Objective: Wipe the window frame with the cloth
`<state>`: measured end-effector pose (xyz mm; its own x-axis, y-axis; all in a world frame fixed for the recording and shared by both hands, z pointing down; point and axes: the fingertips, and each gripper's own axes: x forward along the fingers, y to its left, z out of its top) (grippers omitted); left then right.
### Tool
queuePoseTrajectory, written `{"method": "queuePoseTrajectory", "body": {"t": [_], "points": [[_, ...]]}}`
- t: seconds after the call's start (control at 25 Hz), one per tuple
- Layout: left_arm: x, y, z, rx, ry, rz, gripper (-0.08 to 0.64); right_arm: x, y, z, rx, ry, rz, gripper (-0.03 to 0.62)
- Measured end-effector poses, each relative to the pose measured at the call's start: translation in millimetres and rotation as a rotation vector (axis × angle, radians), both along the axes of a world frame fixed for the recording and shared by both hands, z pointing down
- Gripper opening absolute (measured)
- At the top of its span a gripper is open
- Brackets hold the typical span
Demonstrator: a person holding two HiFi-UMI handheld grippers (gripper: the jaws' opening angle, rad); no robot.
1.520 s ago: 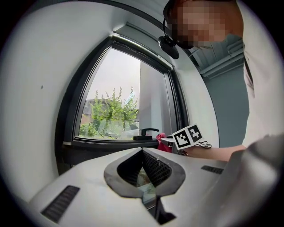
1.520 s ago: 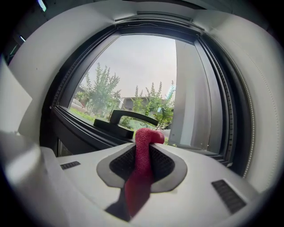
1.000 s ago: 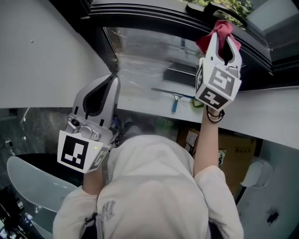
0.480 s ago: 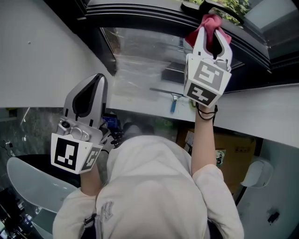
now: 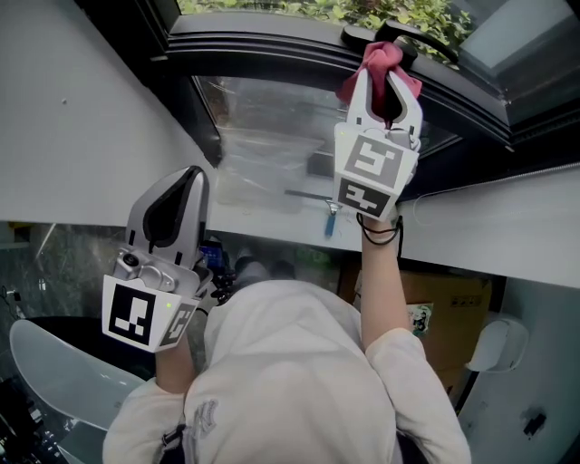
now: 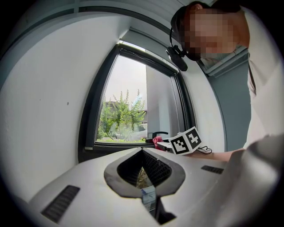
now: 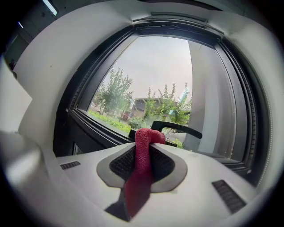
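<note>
My right gripper (image 5: 384,74) is raised to the dark window frame (image 5: 272,47) and is shut on a red cloth (image 5: 381,56). The cloth's bunched end pokes past the jaw tips, close by the black window handle (image 5: 426,41). In the right gripper view the cloth (image 7: 148,135) runs between the shut jaws toward the handle (image 7: 177,127) and the frame's lower rail (image 7: 95,128). My left gripper (image 5: 184,178) hangs lower at the left, shut and holding nothing. From the left gripper view the left gripper (image 6: 143,151) faces the window frame (image 6: 88,148), with the cloth (image 6: 157,141) small in the distance.
A blue-handled tool (image 5: 330,215) lies on the pale sill (image 5: 263,172) under the window. White wall (image 5: 82,118) flanks the frame at left. Green plants (image 5: 390,13) show beyond the glass. A cardboard box (image 5: 444,299) stands below the sill at right.
My right gripper has slid leftward along the frame's lower rail with the cloth in it. The left gripper has drifted slightly left and stays shut.
</note>
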<state>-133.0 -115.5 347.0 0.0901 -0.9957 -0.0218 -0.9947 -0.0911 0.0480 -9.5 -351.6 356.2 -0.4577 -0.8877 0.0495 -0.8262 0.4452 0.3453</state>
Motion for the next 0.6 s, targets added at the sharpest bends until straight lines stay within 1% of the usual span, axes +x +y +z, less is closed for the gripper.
{"method": "queuePoseTrajectory", "body": {"t": [0.36,0.6], "points": [[0,2,-2,0.004,0.003,0.004,0.008,-26,8,0,0.002,0.014,-0.057,0.087],[0,4,-4,0.006,0.001,-0.006,0.008,-27,8,-1,-0.004,0.001,-0.086,0.087]]}}
